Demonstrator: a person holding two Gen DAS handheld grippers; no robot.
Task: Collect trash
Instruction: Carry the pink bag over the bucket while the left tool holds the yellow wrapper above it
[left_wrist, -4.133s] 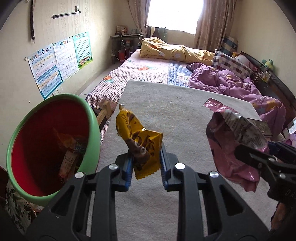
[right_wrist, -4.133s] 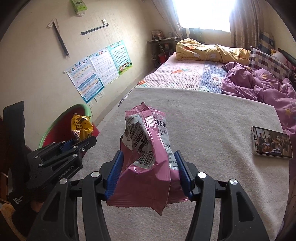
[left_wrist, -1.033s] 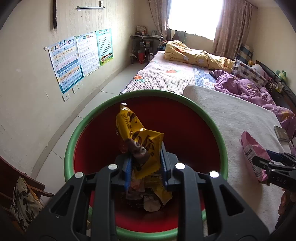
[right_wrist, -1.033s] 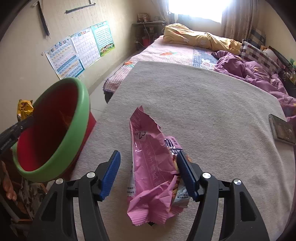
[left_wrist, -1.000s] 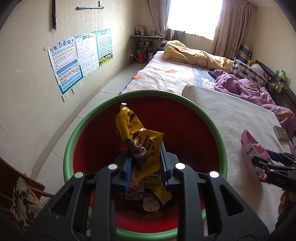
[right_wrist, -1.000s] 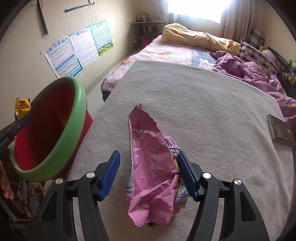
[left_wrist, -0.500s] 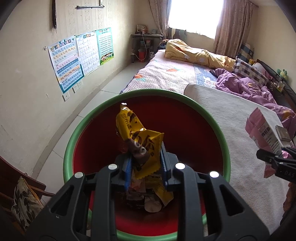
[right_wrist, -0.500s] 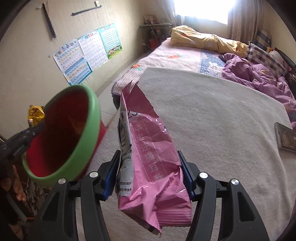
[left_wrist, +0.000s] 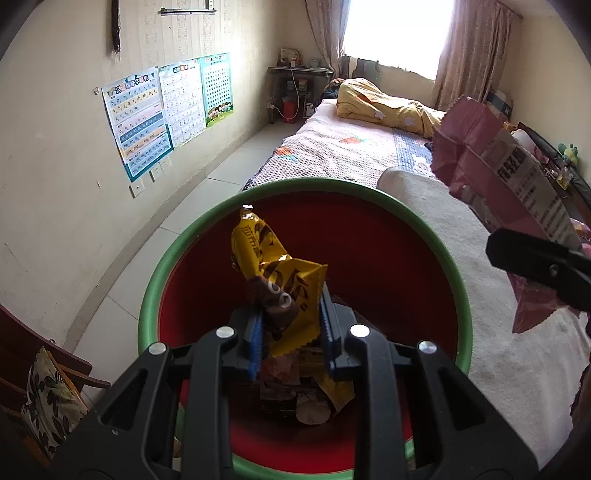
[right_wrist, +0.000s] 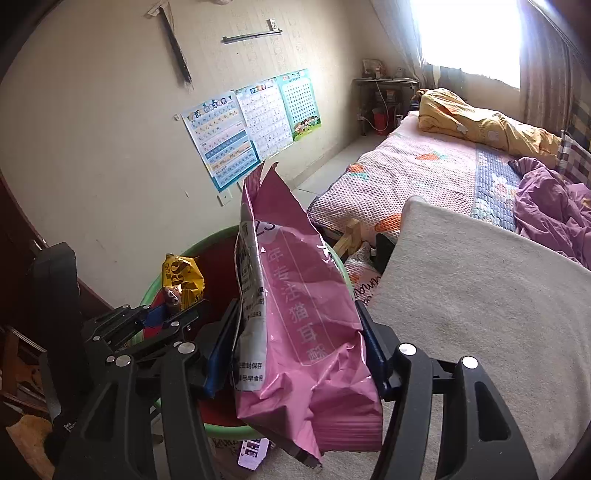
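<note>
Lifted off the beige-covered bed since a second ago, the right gripper clamps one pink snack bag beside the green-rimmed red bin, where the left gripper pinches one yellow wrapper, both awaiting release.
</note>
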